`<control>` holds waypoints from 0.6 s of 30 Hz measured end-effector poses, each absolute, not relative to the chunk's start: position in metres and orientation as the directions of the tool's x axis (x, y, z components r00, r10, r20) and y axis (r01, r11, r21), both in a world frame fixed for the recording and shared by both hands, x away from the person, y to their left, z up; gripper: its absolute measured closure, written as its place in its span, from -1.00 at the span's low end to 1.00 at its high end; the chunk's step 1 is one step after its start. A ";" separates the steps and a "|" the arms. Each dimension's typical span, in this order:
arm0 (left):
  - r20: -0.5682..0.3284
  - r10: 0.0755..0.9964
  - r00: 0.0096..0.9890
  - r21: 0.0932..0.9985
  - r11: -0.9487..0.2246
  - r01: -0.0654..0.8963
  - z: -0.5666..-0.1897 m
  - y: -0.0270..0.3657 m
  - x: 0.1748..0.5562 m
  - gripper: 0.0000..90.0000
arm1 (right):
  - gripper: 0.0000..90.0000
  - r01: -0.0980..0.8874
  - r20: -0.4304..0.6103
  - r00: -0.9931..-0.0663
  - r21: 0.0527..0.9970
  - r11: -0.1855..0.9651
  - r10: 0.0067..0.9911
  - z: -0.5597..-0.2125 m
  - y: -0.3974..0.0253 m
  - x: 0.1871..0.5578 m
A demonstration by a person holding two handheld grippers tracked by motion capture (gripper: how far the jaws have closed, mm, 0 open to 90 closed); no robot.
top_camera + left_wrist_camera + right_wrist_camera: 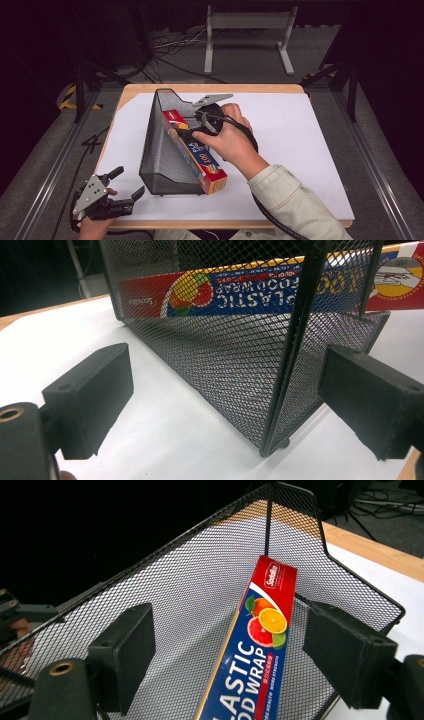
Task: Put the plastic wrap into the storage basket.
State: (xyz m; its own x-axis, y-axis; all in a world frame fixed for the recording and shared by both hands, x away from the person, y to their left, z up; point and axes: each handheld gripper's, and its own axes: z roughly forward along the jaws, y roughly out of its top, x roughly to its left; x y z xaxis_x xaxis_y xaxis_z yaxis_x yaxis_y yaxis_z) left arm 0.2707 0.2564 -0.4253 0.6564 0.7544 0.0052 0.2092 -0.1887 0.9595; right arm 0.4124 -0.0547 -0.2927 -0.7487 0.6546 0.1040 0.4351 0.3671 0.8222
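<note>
A black wire-mesh basket (162, 150) lies on the white sheet, with its tall end pointing away from me. In it rests a long red and blue plastic food wrap box (202, 157), whose near end pokes out of the basket's low side. My right gripper (190, 131) hovers over the box's far half, held by a hand. In the right gripper view it (235, 650) is open, the box (255, 650) lying between the wide-apart jaws without touching them. My left gripper (127, 183) is open at the table's front left corner. It (230, 397) faces the basket (240, 360) with nothing held.
The white sheet (300, 135) covers most of the wooden table (215, 88). A metal stand (247, 30) and cables lie on the floor beyond the far edge. Rails run along both sides of the table.
</note>
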 end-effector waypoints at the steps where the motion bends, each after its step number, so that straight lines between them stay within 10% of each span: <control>1: 0.005 0.755 0.656 0.959 -0.191 0.212 -0.425 0.257 0.271 -0.81 | -0.54 0.429 0.103 -0.754 0.826 0.367 0.649 -0.292 -0.057 0.410; 18: 0.006 0.754 0.657 0.956 -0.197 0.217 -0.425 0.256 0.270 -0.81 | -0.58 0.385 0.074 -0.761 0.851 0.358 0.645 -0.280 -0.122 0.389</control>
State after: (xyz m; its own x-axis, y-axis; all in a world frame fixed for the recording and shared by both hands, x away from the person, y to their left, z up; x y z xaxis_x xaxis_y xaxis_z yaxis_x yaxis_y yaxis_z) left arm 0.2701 0.2556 -0.4248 0.6570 0.7539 0.0062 0.2167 -0.1966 0.9562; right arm 0.3890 -0.1220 -0.2800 -0.7611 0.6445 0.0735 0.3850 0.3576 0.8508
